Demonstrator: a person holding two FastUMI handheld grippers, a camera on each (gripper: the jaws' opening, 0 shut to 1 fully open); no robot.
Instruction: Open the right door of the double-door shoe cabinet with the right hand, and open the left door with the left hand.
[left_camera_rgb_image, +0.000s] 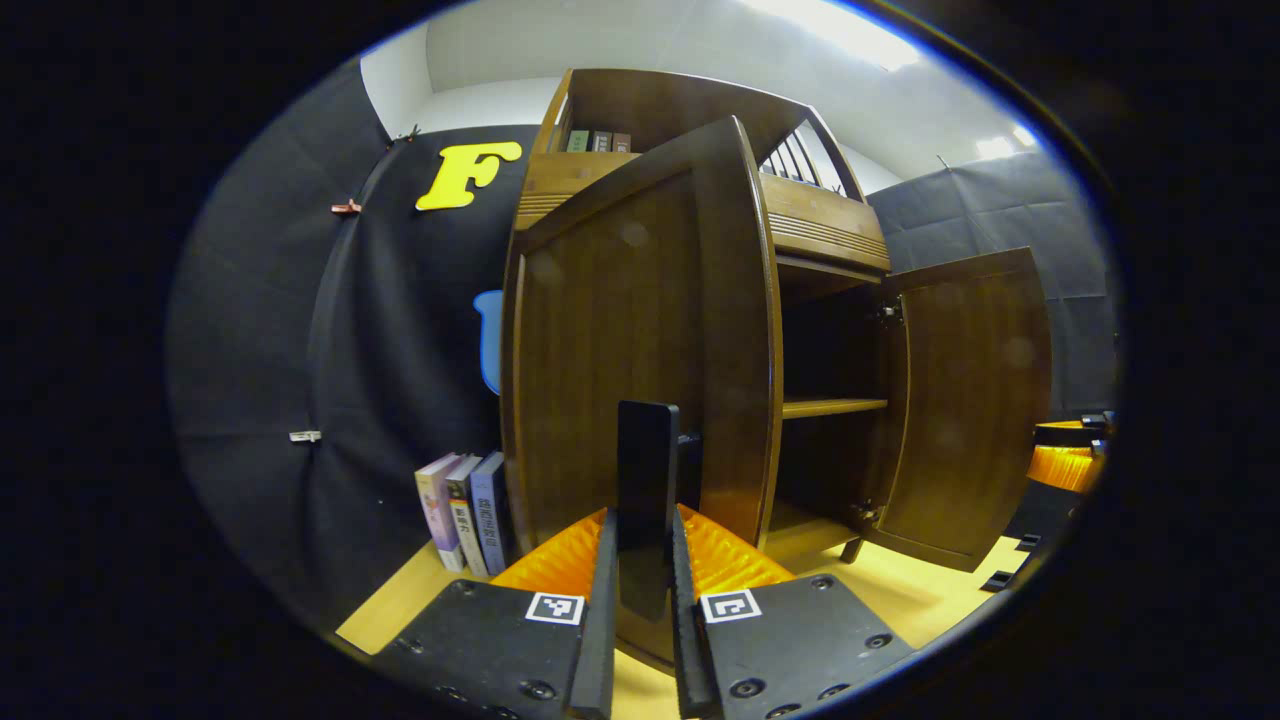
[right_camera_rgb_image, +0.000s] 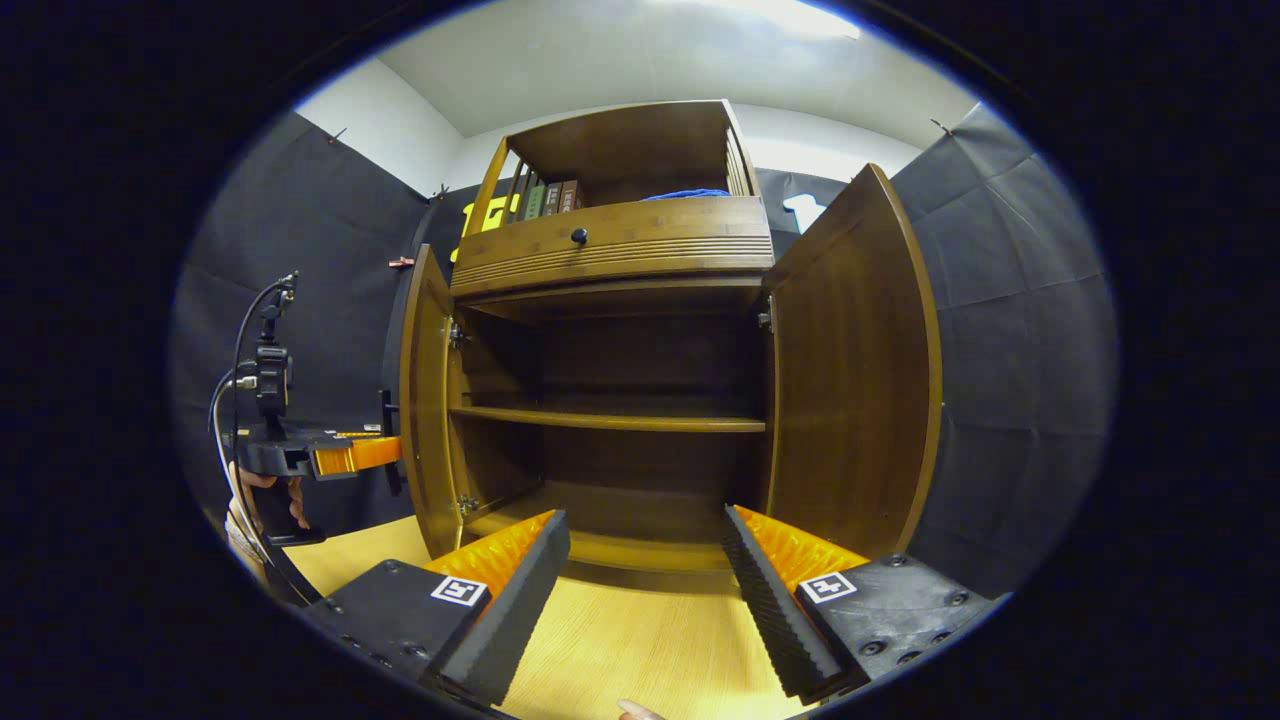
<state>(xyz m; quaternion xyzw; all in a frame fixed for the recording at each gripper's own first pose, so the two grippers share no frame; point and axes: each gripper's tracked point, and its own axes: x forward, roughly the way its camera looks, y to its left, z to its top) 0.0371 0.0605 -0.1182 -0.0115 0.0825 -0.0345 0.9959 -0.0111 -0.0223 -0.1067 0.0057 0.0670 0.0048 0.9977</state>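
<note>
— What have I got on the left side?

— In the left gripper view my left gripper (left_camera_rgb_image: 645, 600) has its fingers nearly together, both pressing on the dark upright handle (left_camera_rgb_image: 646, 480) of the left door (left_camera_rgb_image: 625, 340). That door is swung out towards the camera, away from the shoe cabinet (left_camera_rgb_image: 815, 250). Farther right I see the right door (left_camera_rgb_image: 970, 400) also swung open, and the shelf (left_camera_rgb_image: 833, 407) between them. Three books (left_camera_rgb_image: 465, 510) stand on the pale wooden floor (left_camera_rgb_image: 900, 590) just beside the cabinet, against the black cloth wall.

— And the right side?

— In the right gripper view my right gripper (right_camera_rgb_image: 645, 590) is spread wide, holding nothing, and faces the open cabinet (right_camera_rgb_image: 610, 250) from the floor (right_camera_rgb_image: 640, 640) in front. The right door (right_camera_rgb_image: 855, 370) stands open just beyond the right finger; I can't tell whether they touch. The left door (right_camera_rgb_image: 425, 400) is edge-on, with the left gripper (right_camera_rgb_image: 345, 455) at its outer face and a hand (right_camera_rgb_image: 265, 495) behind it. The interior shelf (right_camera_rgb_image: 610, 420) is bare, and a small knob (right_camera_rgb_image: 578, 236) sits on the drawer front above. Books (right_camera_rgb_image: 550, 198) stand in the top compartment.
</note>
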